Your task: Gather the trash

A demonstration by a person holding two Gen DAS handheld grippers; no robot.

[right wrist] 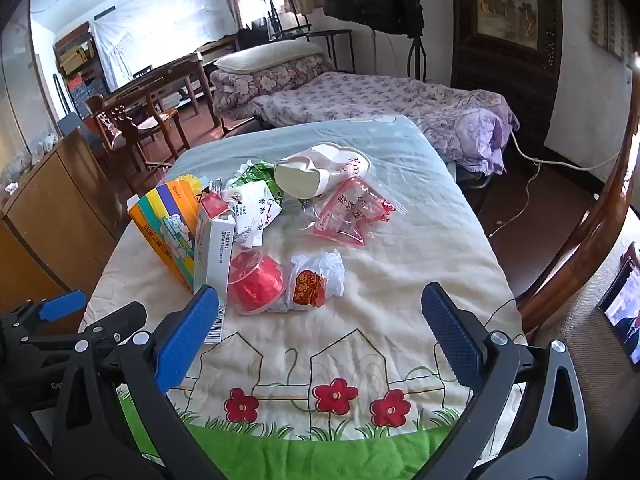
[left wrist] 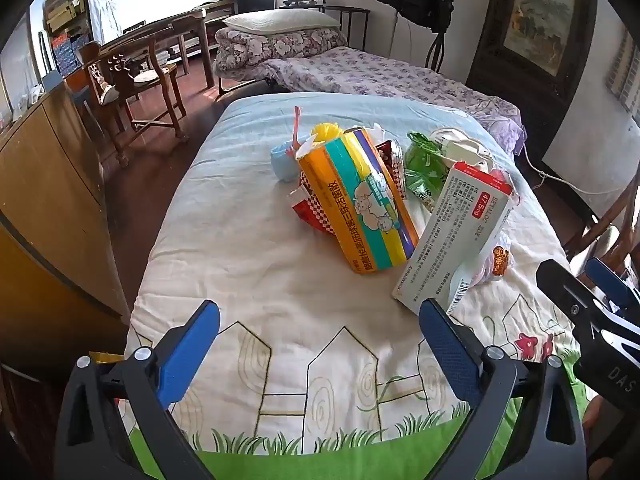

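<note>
A heap of trash lies on a quilt-covered table (left wrist: 248, 280). It holds an orange striped carton (left wrist: 360, 200), a white medicine box (left wrist: 452, 236), a green wrapper (left wrist: 424, 168), a red checkered wrapper (left wrist: 316, 216) and a small blue cup (left wrist: 282, 162). The right wrist view shows the carton (right wrist: 168, 224), the medicine box (right wrist: 212, 248), a red plastic tub (right wrist: 256, 280), a white bag with a red label (right wrist: 316, 280), a clear red-printed bag (right wrist: 352, 212) and a white slipper (right wrist: 316, 172). My left gripper (left wrist: 320, 336) is open and empty, near the medicine box. My right gripper (right wrist: 320, 324) is open and empty, just short of the tub.
A wooden cabinet (left wrist: 44, 184) stands to the left of the table. A chair (left wrist: 132, 88) and a floral bed (left wrist: 360, 72) lie beyond. A curved wooden chair back (right wrist: 592, 216) and a lit screen (right wrist: 624, 312) are at the right. A cable (right wrist: 532, 176) trails on the floor.
</note>
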